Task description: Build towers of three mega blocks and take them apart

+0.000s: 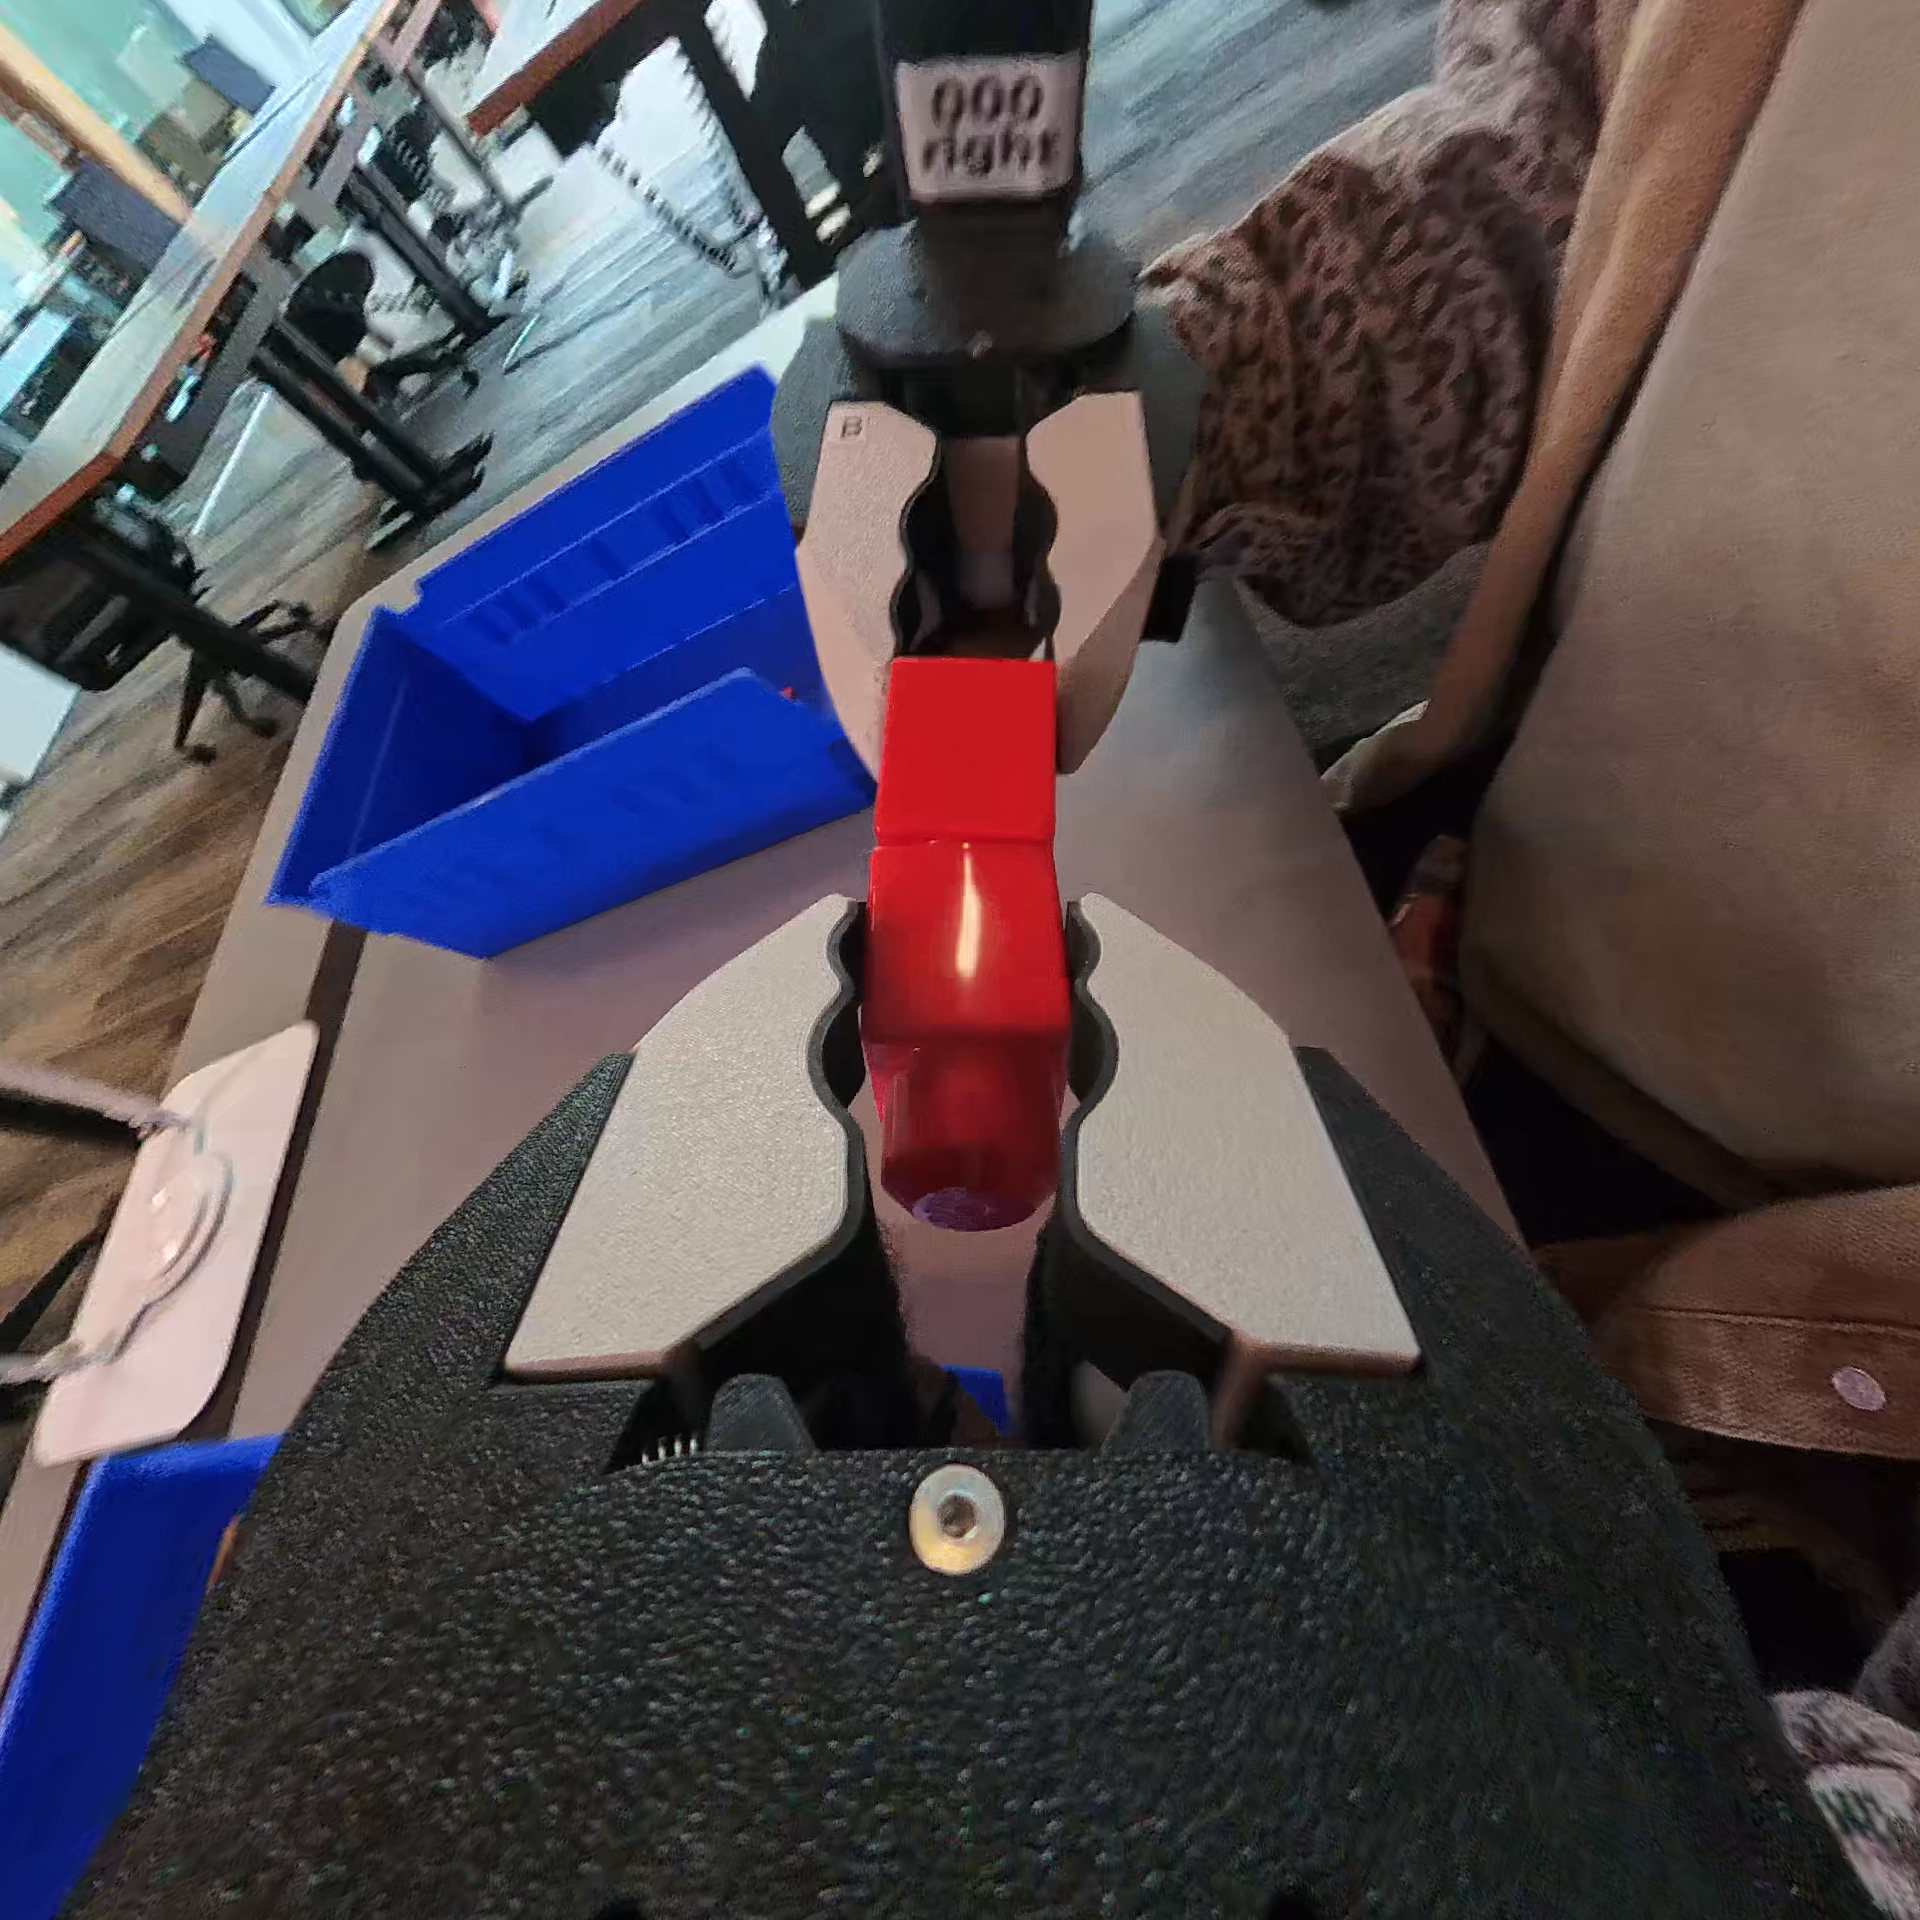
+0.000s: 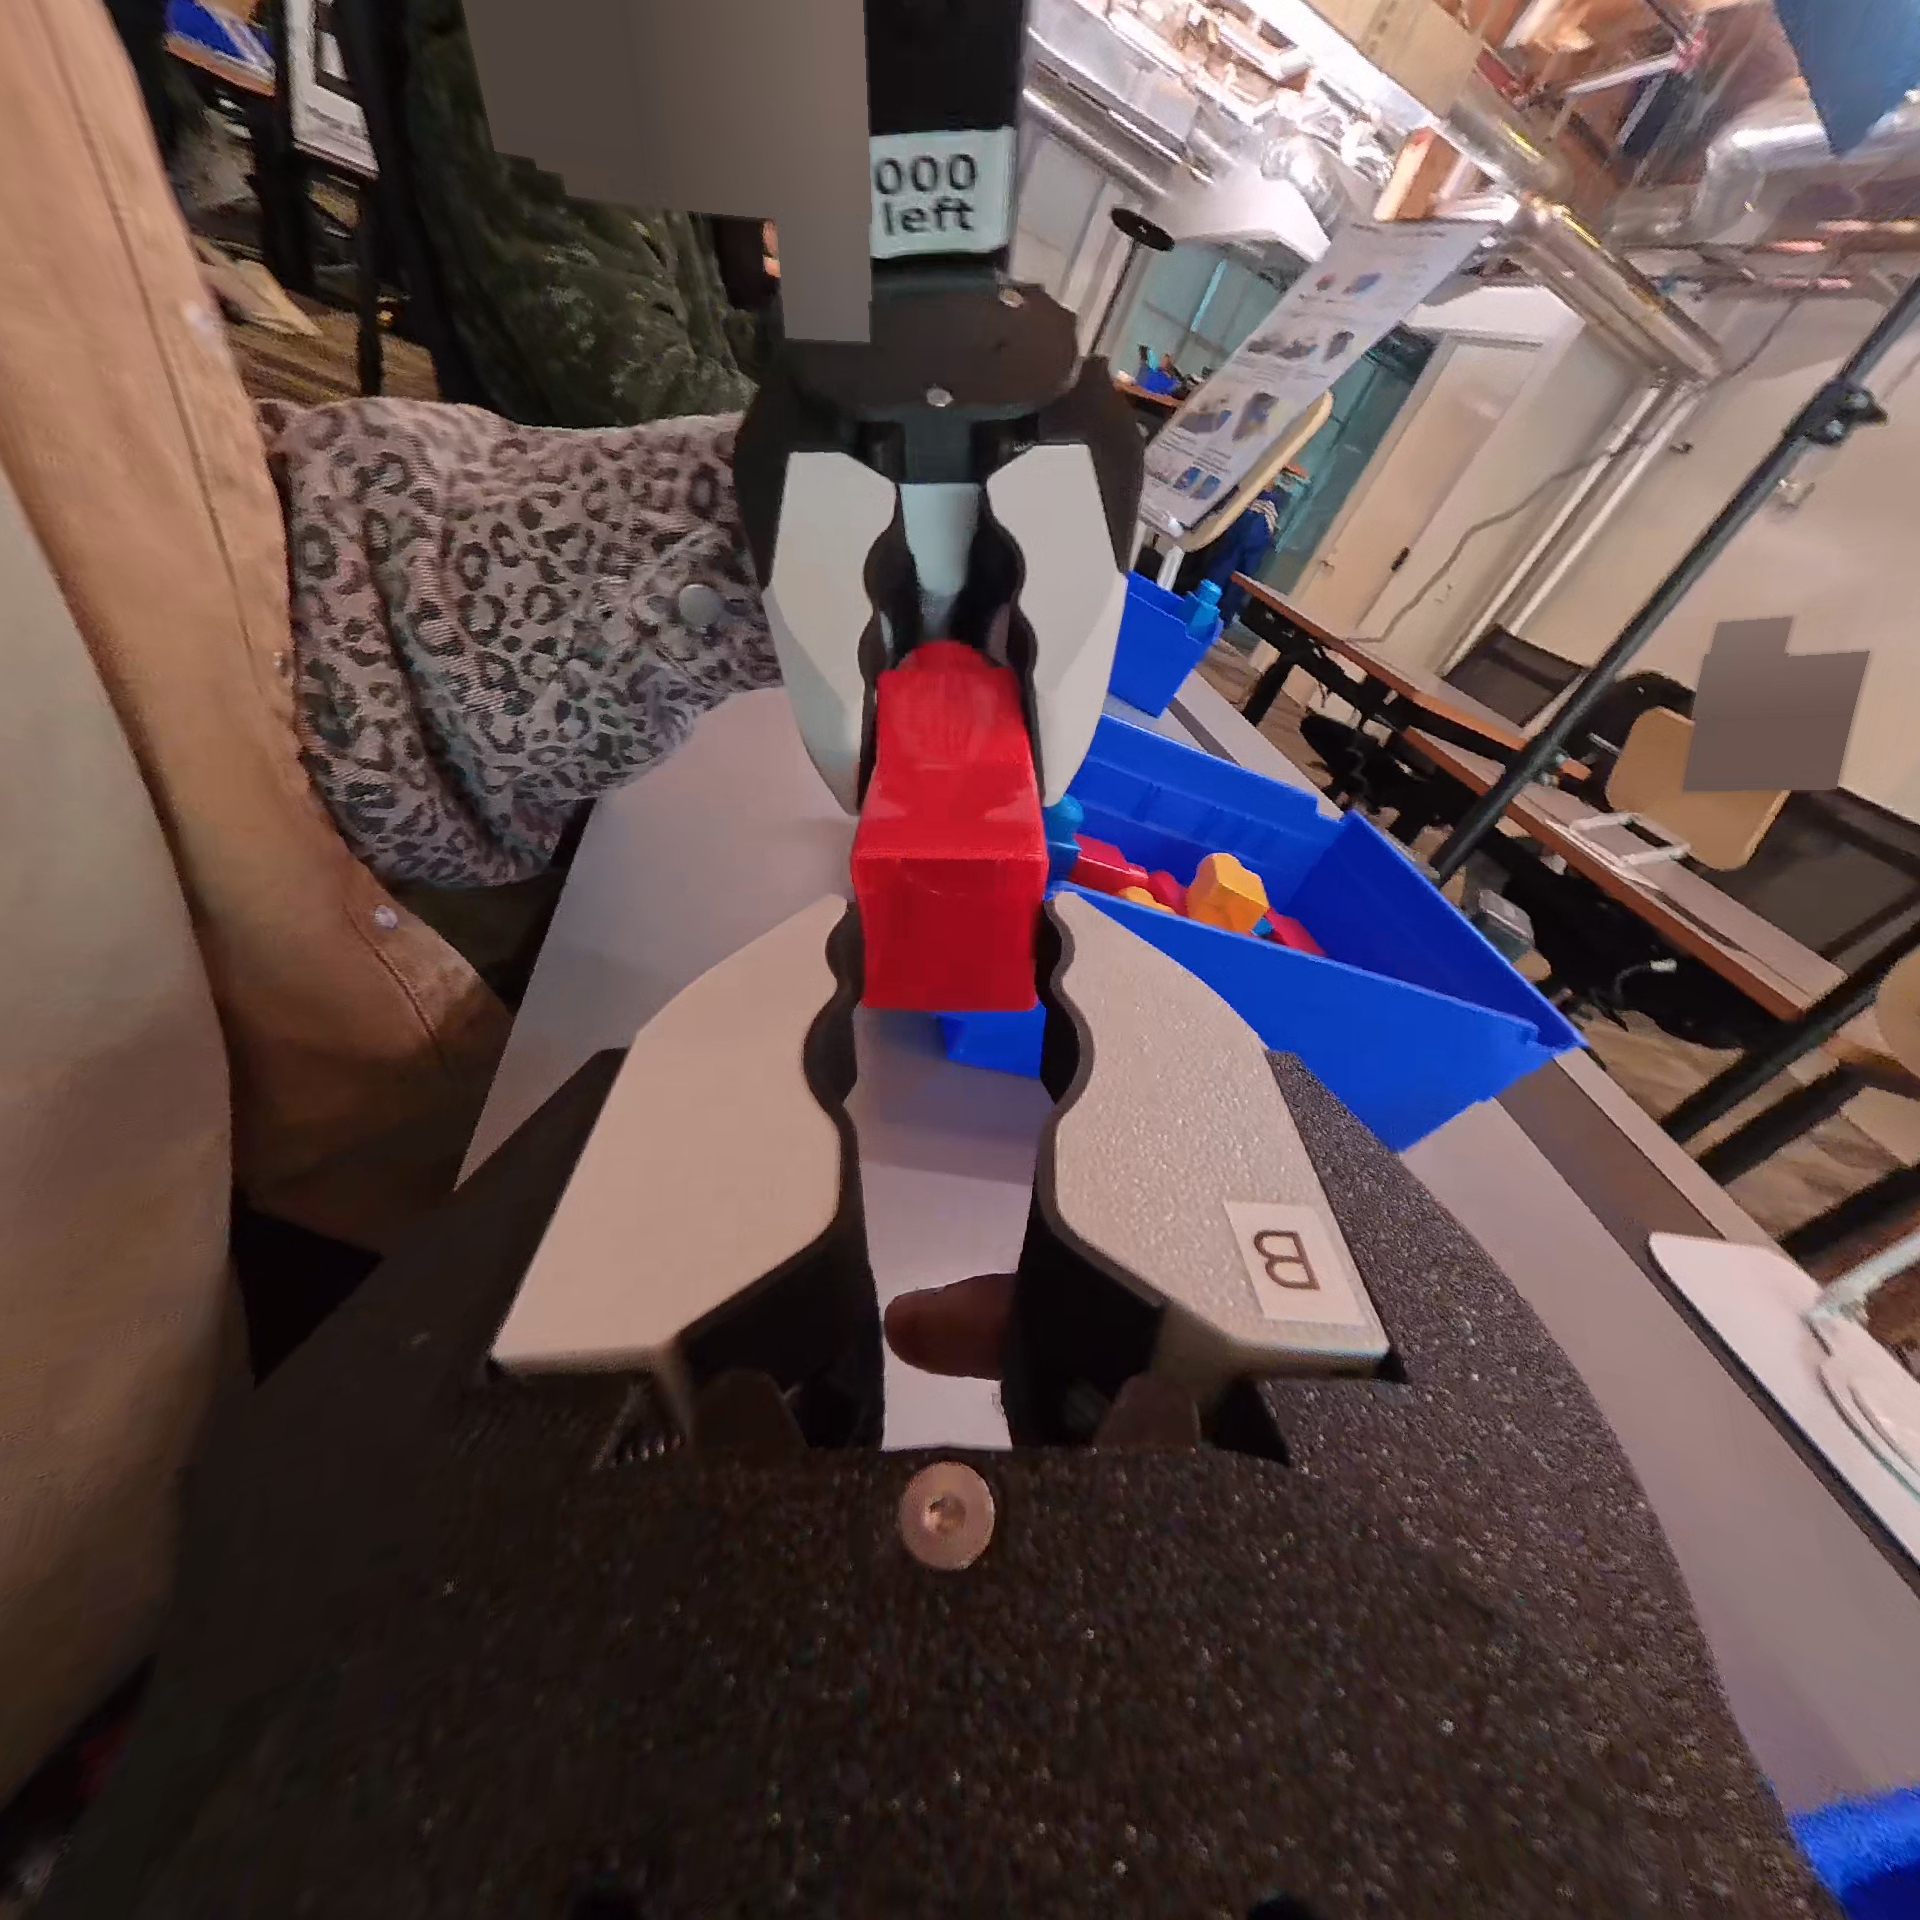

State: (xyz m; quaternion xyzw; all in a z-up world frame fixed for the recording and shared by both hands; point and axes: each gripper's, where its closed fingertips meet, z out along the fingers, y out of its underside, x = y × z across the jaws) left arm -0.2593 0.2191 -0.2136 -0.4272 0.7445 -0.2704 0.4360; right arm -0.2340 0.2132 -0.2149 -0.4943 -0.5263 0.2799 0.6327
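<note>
Gripping two joined red blocks from opposite ends

Left gripper (image 1: pixel 966 997) clamped one red block (image 1: pixel 966 966); right gripper (image 2: pixel 945 956), at twelve o'clock, clamped the other (image 2: pixel 951 925), apparently to press or pull them.

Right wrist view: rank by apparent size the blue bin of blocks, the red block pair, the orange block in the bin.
1. Blue bin, largest.
2. Red block pair, held between both grippers; nearer the camera, so it looks inflated.
3. Orange block, smallest, partly hidden by the bin wall.

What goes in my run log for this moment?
left gripper: shut on red block | right gripper: shut on second red block | blocks joined
</note>
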